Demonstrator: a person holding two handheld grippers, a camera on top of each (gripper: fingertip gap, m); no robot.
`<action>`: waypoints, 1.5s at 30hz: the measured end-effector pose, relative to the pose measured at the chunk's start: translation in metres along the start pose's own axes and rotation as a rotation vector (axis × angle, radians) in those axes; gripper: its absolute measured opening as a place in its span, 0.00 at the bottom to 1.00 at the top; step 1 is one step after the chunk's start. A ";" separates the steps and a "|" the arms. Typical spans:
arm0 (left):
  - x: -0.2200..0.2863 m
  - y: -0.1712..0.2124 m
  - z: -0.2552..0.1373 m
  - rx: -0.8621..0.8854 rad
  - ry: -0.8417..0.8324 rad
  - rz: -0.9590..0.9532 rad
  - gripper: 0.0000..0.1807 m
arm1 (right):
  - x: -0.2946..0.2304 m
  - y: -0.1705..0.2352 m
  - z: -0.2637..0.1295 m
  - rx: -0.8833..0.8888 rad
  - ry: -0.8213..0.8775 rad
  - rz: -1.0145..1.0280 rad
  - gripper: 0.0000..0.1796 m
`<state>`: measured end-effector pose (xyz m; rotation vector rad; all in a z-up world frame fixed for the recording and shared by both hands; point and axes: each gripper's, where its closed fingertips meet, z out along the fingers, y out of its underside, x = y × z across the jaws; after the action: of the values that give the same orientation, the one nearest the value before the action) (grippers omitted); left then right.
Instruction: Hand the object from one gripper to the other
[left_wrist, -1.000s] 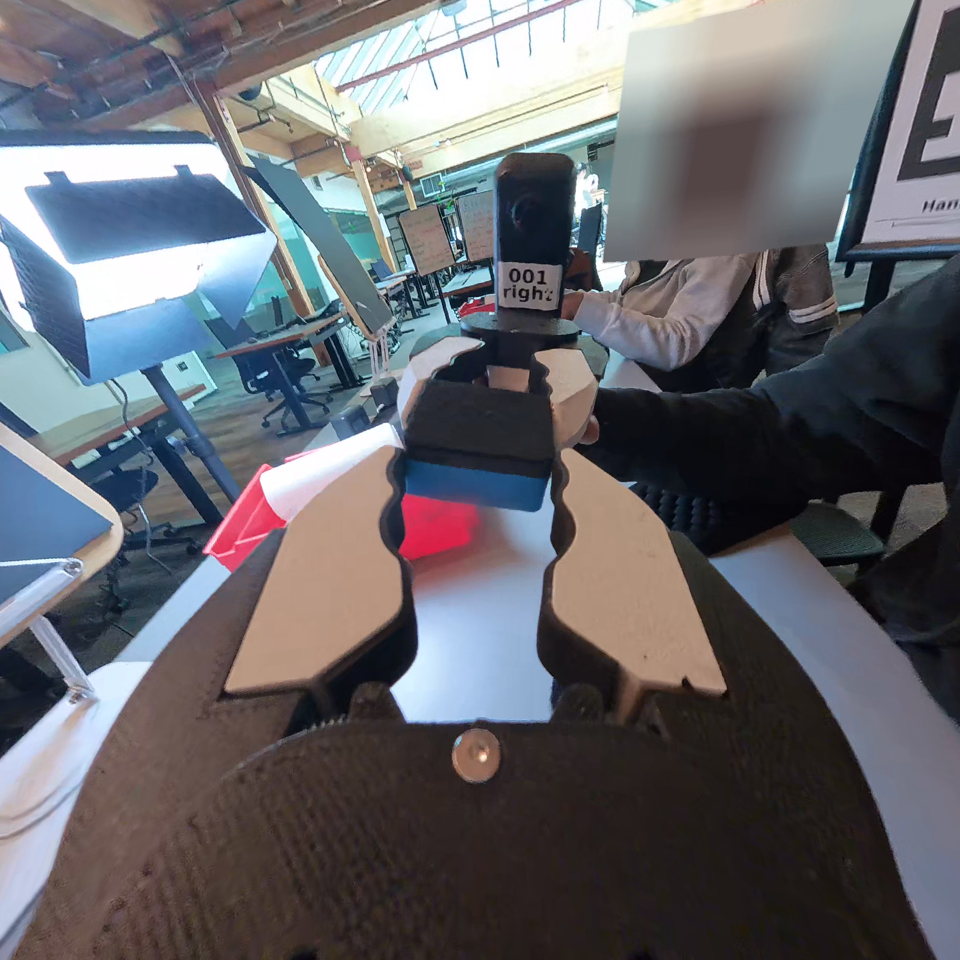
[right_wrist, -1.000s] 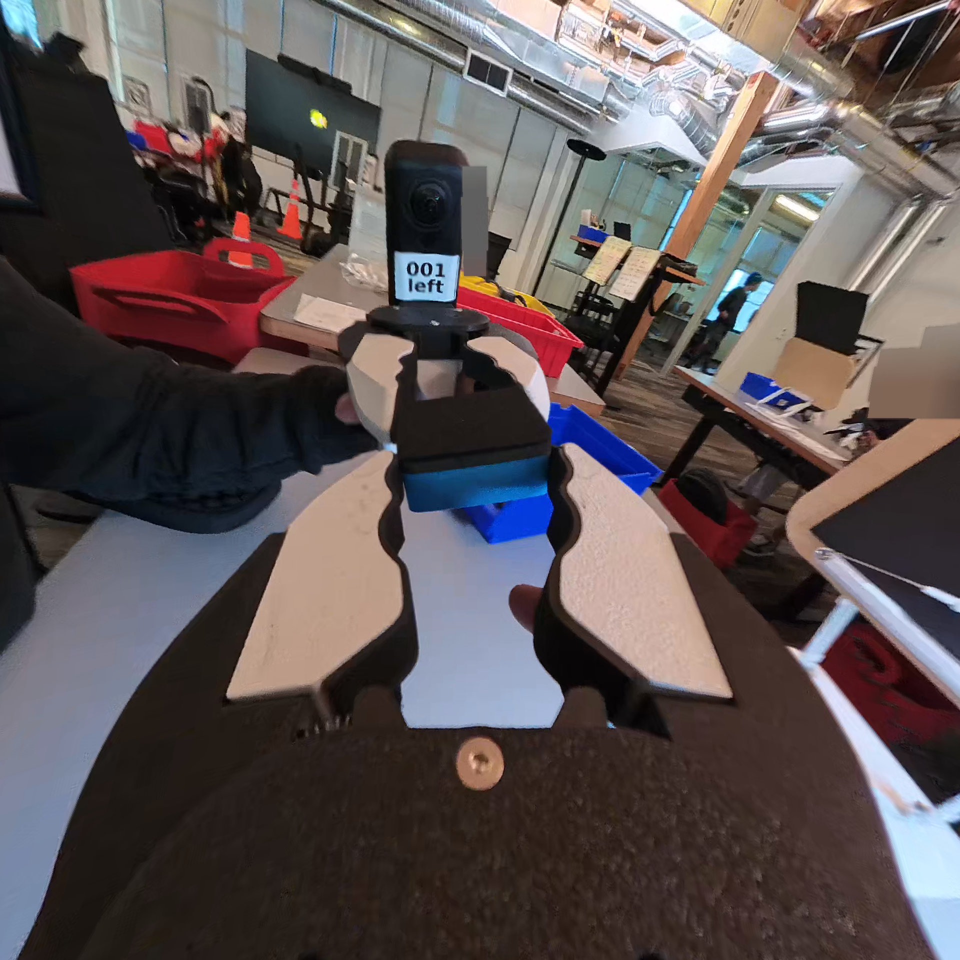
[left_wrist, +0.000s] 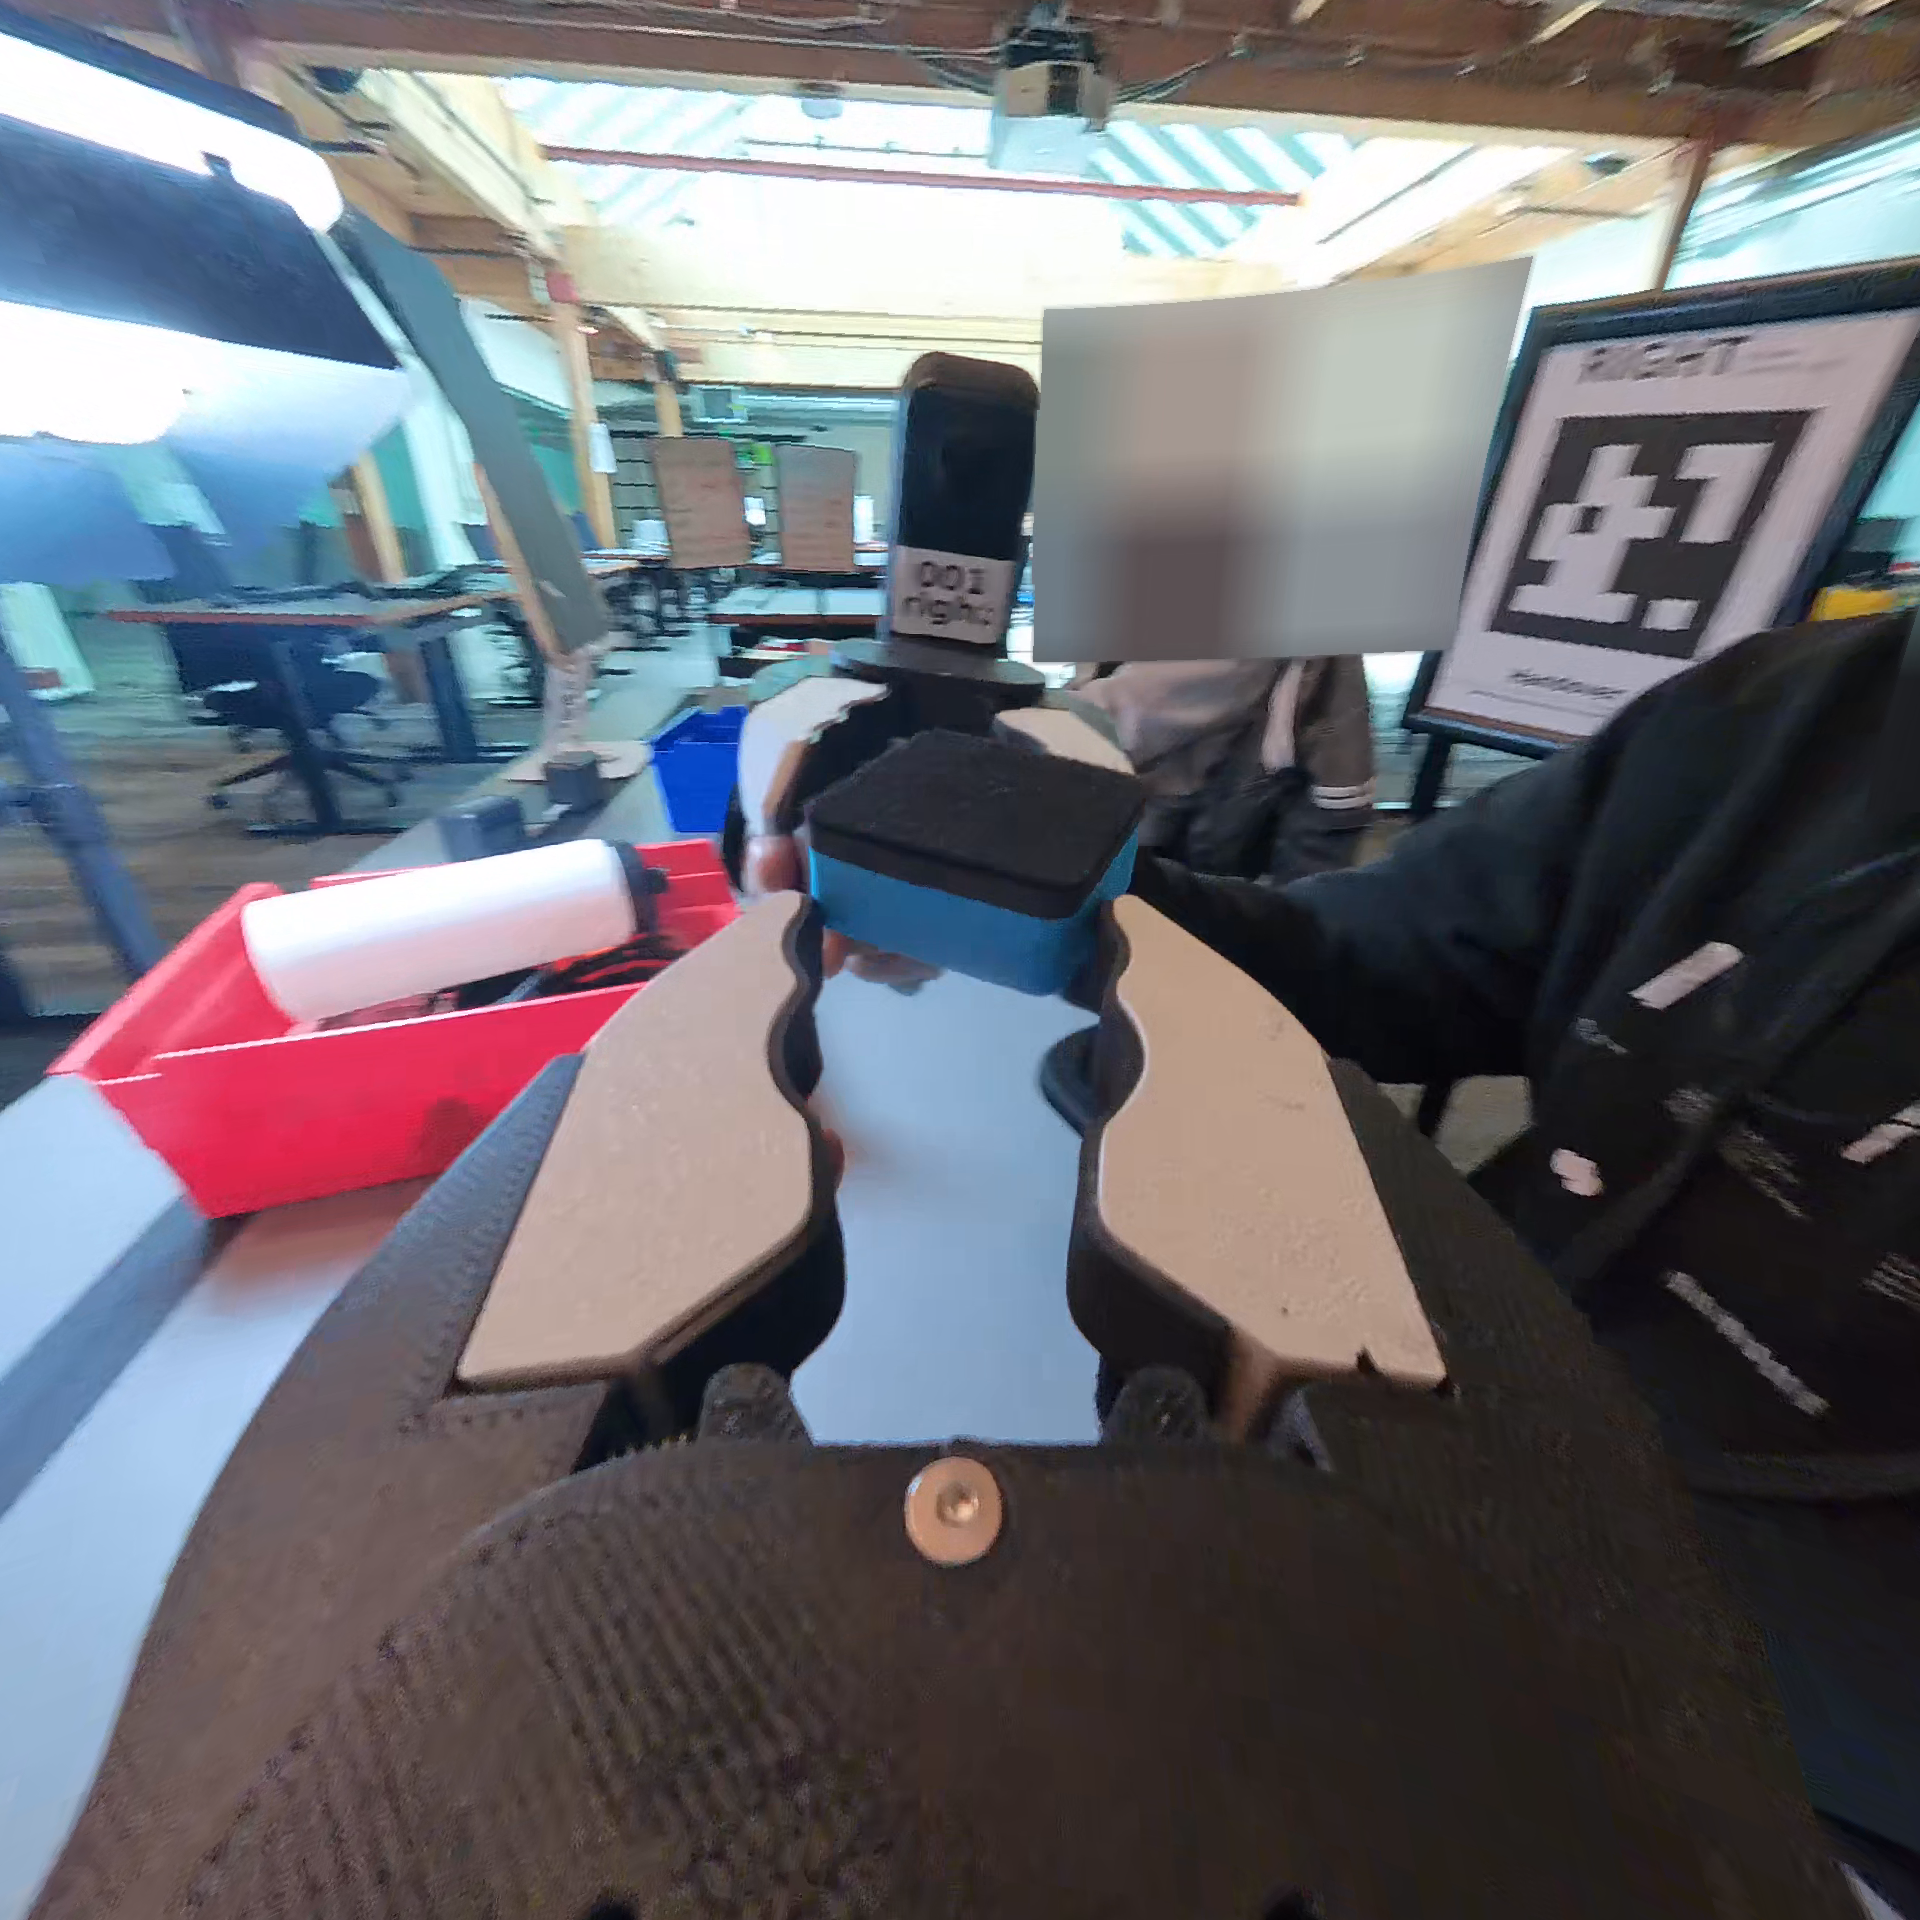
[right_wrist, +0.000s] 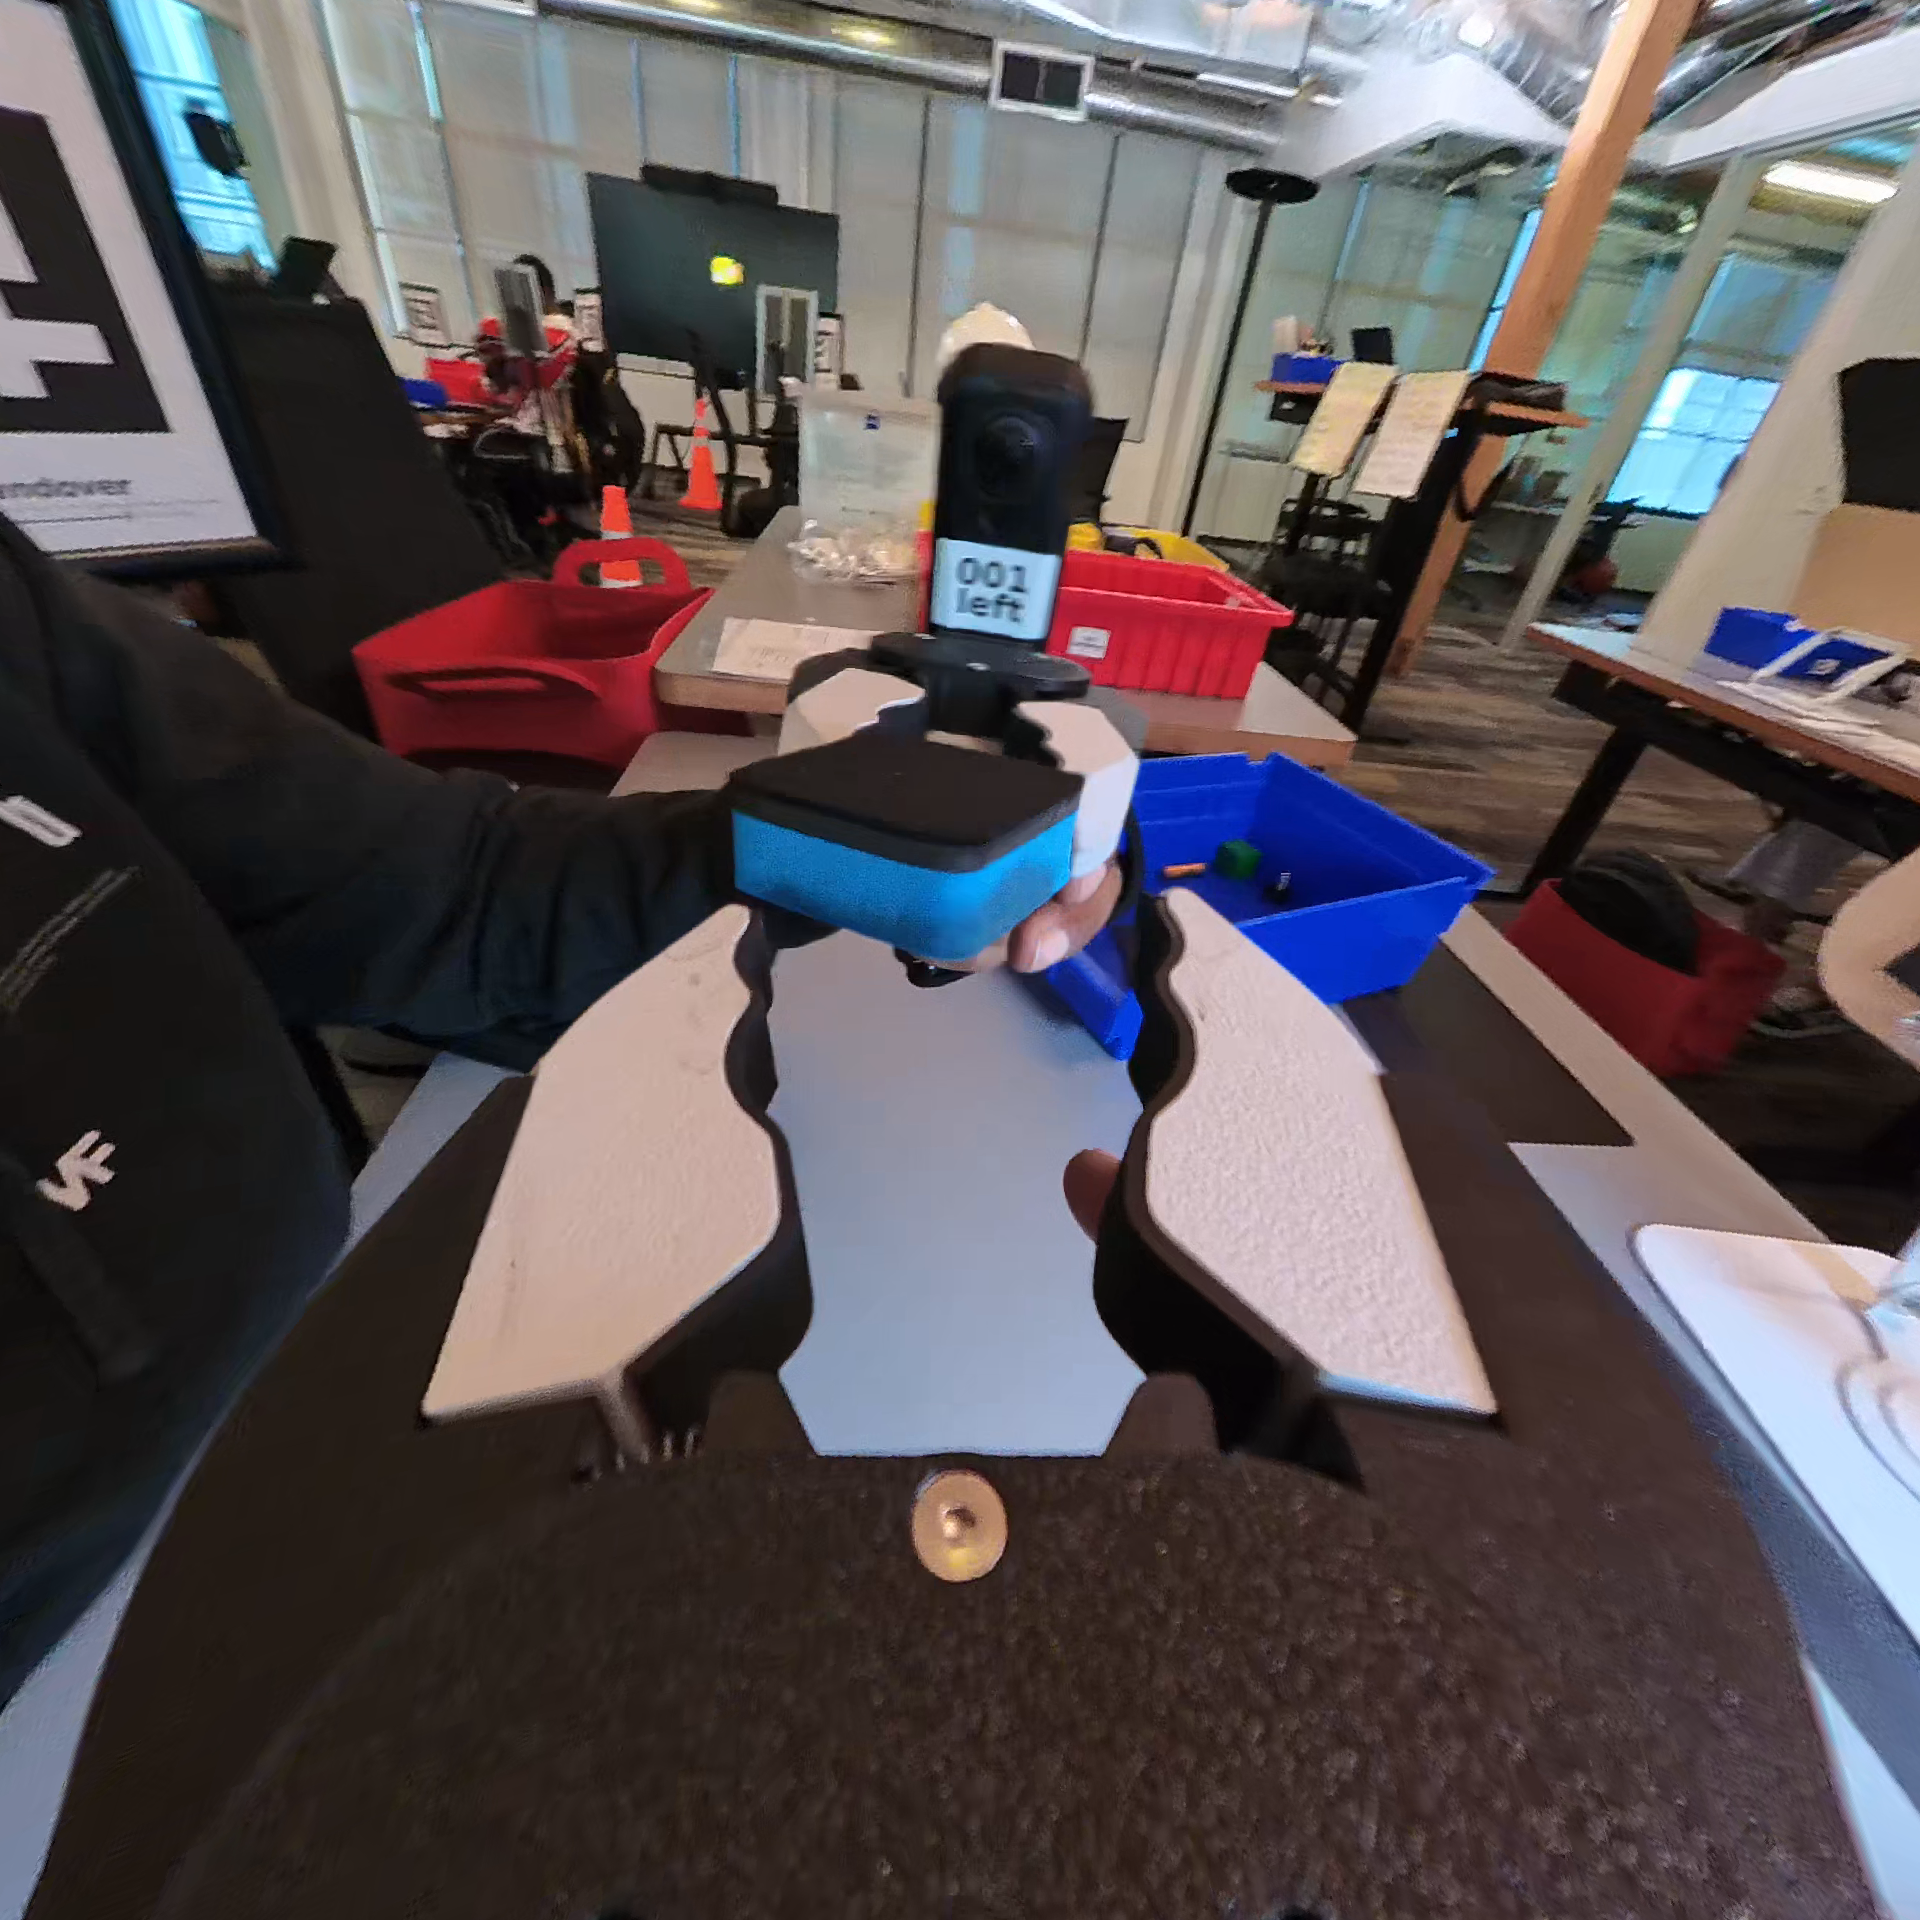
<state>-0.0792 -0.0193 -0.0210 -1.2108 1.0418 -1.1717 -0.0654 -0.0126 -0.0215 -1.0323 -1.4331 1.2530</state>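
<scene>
A blue block with a black felt top (left_wrist: 966, 831) is held in the air between the two grippers, above the grey table (left_wrist: 935, 1195). My left gripper (left_wrist: 958, 920) is shut on it with its fingertips on the block's two sides. In the right wrist view the block (right_wrist: 904, 821) sits in the left gripper (right_wrist: 966, 758), which faces me. My right gripper (right_wrist: 956, 925) is open; its right fingertip stands clear of the block, with a gap showing a hand behind. The right gripper (left_wrist: 920, 743) also shows behind the block in the left wrist view.
A red bin (left_wrist: 312, 1091) with a white bottle (left_wrist: 436, 925) stands on the table's left. A blue bin (right_wrist: 1351, 914) holding small items stands on the other side. A framed marker board (left_wrist: 1662, 520) and black sleeves (right_wrist: 364, 883) are close by. The grippers are tip to tip, or close to it.
My right gripper has opened and let go of the block. My left gripper stays shut on it. Both grippers have shifted, so the red and blue bins now show more fully.
</scene>
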 end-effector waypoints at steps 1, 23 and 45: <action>0.004 0.002 0.000 -0.001 0.040 -0.023 0.28 | -0.004 0.002 0.002 0.004 -0.032 0.013 0.37; -0.033 -0.005 0.001 -0.013 -0.270 0.011 0.16 | 0.030 -0.009 0.009 0.108 0.309 -0.144 0.08; -0.047 0.032 -0.010 -0.501 -0.508 0.530 0.13 | 0.049 0.047 0.018 -0.129 0.257 0.074 0.33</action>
<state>-0.0918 0.0258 -0.0551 -1.3952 1.1867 -0.1712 -0.0924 0.0374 -0.0632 -1.2947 -1.2987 1.0459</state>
